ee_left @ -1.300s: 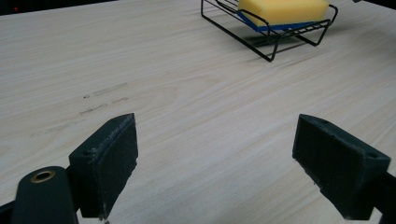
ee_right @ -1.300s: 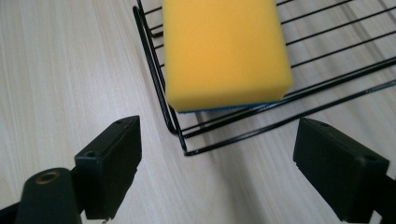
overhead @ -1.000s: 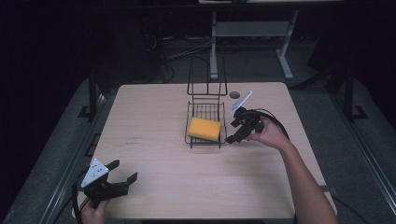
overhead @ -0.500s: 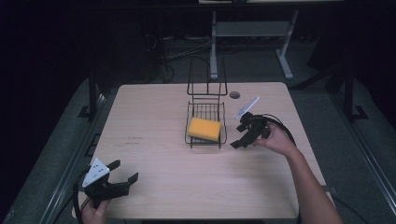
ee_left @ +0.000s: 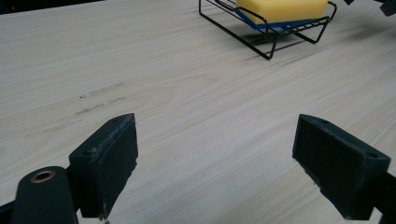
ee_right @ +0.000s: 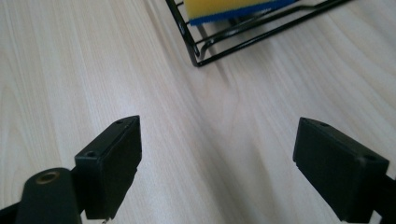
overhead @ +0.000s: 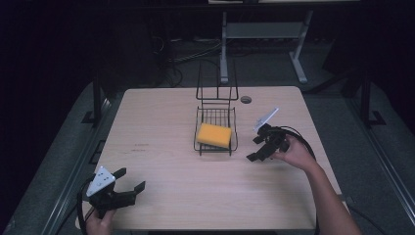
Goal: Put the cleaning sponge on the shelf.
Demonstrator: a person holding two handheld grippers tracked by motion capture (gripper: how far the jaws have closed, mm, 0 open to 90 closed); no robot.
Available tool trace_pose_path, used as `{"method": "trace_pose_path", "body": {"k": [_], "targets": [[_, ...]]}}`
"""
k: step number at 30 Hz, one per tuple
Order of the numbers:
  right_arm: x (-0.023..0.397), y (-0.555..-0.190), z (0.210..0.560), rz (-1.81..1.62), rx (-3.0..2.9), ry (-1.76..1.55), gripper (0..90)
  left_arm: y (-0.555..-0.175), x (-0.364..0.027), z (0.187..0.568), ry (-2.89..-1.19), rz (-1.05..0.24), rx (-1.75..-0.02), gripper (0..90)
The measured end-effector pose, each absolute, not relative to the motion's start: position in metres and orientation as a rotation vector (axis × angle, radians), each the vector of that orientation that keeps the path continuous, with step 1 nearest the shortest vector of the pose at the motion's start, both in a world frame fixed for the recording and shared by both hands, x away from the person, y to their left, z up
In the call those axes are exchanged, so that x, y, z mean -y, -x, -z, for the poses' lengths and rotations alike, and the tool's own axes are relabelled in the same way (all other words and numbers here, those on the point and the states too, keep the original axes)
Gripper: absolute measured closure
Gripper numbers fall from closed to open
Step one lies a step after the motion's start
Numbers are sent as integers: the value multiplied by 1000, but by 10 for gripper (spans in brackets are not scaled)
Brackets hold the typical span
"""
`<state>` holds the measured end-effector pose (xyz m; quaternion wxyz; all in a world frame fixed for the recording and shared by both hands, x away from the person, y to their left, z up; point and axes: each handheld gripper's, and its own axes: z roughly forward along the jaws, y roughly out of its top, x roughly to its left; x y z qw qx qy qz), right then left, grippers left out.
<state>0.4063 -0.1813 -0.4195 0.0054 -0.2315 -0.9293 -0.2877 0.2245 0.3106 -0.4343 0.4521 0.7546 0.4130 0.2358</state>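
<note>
A yellow sponge (overhead: 214, 134) with a blue underside lies in a black wire rack (overhead: 216, 147) at the middle of the wooden table (overhead: 166, 122). My right gripper (overhead: 255, 149) hovers just right of the rack, open, with nothing between its jaws. In the right gripper view the rack's corner (ee_right: 198, 58) and the sponge's edge (ee_right: 219, 9) lie ahead past the open fingers (ee_right: 112, 163). My left gripper (overhead: 129, 181) rests open near the table's front left corner. Its view has the sponge (ee_left: 280, 9) in the rack (ee_left: 268, 39) far ahead.
The rack has a tall wire back (overhead: 217, 83). A small round hole (overhead: 246, 99) sits in the tabletop behind it. Beyond the table stand a metal frame (overhead: 264, 34) and cables (overhead: 186, 54) on the dark floor.
My right gripper has drawn back from the rack's right side toward the front and away from the sponge. The left gripper has stayed in place.
</note>
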Motion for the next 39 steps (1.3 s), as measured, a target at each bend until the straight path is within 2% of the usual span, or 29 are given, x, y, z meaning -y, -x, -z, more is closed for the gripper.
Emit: {"method": "trace_pose_path", "body": {"k": [39], "targets": [[222,-368,440,889,2890,827,151,-223,-305,434,-1880,-586,-1010,134]]}}
